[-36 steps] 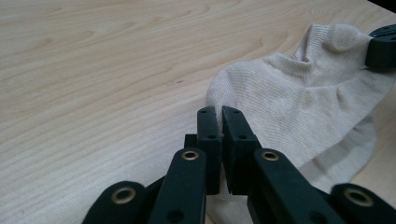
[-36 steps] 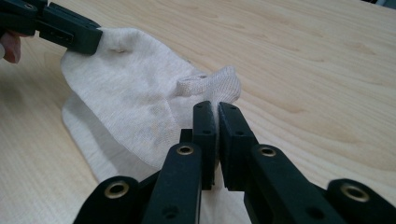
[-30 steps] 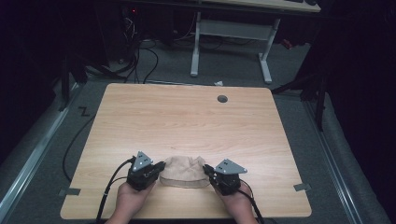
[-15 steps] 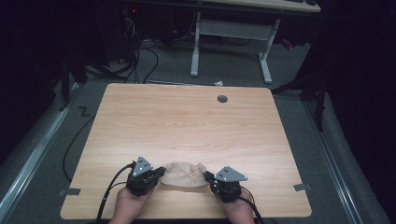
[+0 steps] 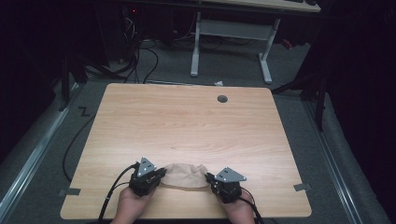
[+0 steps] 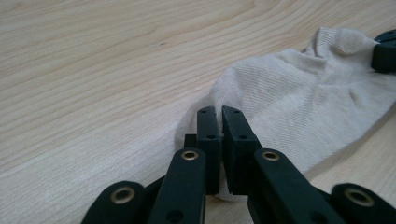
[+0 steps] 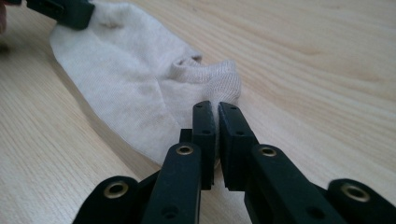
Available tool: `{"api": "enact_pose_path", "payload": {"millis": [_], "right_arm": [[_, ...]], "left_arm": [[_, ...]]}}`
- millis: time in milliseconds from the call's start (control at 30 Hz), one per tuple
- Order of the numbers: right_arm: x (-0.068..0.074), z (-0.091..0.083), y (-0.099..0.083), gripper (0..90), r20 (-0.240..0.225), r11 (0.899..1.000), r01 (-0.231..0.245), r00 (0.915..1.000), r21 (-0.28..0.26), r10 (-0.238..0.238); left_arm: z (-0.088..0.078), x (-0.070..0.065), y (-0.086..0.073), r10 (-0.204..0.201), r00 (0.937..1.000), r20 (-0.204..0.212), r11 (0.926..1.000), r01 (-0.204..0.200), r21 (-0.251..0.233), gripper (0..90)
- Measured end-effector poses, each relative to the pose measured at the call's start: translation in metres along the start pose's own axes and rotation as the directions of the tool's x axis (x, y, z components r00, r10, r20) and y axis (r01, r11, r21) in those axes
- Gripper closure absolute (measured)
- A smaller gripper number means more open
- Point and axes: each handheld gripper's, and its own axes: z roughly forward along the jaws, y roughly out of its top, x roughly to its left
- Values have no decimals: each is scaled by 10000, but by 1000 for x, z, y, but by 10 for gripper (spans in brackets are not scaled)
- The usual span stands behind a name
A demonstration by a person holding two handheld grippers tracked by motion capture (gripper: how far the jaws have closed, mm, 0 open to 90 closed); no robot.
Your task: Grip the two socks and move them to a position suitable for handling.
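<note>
Sock, beige, on table: left tool and right tool each clamped on one end. Risk: thin pinches slip if pulled apart.

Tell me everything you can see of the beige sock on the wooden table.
The beige knitted ankle sock looks like soft, finely ribbed fabric, with faint darker marks. It lies near the front edge of the light wooden table, stretched between both tools. The left gripper is shut on one end; the right gripper is shut on the thicker ribbed cuff end.
</note>
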Motion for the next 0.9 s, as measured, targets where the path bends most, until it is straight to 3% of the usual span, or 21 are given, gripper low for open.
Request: {"api": "enact_pose_path", "payload": {"millis": [900], "right_arm": [[-4, 10, -2, 837, 211, 9988, -15, 9998, 492, 4]], "left_arm": [[9, 0, -3, 270, 9983, -523, 9988, -248, 414, 826]]}}
